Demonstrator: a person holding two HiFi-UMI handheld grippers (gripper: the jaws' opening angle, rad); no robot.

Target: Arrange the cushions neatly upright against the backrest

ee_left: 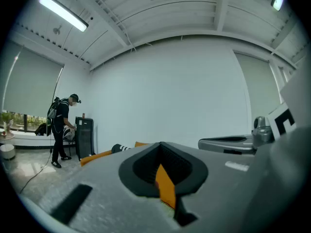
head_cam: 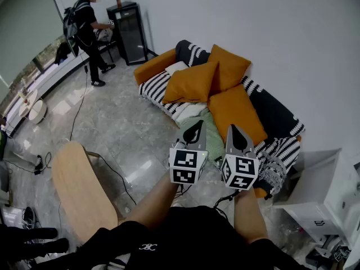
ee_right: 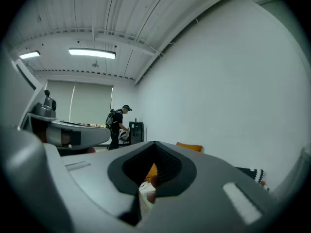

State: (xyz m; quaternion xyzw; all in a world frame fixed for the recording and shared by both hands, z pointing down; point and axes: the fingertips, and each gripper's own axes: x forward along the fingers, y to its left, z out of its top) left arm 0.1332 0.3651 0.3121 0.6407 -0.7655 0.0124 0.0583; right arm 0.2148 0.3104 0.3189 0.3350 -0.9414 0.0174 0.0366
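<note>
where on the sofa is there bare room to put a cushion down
The striped seat is bare at the left end, between the orange armrest and the front orange cushion. The dark backrest right of the flat orange cushion is also free. The middle is crowded with overlapping cushions.

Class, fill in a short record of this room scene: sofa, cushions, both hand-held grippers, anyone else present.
Sofa: black-and-white striped cover
Orange cushions: back cushion and front cushion propped at a slant; near cushion lying flat
Left hand-held gripper: shut, empty
Right hand-held gripper: shut, empty
Other person: standing by black cabinet
</note>
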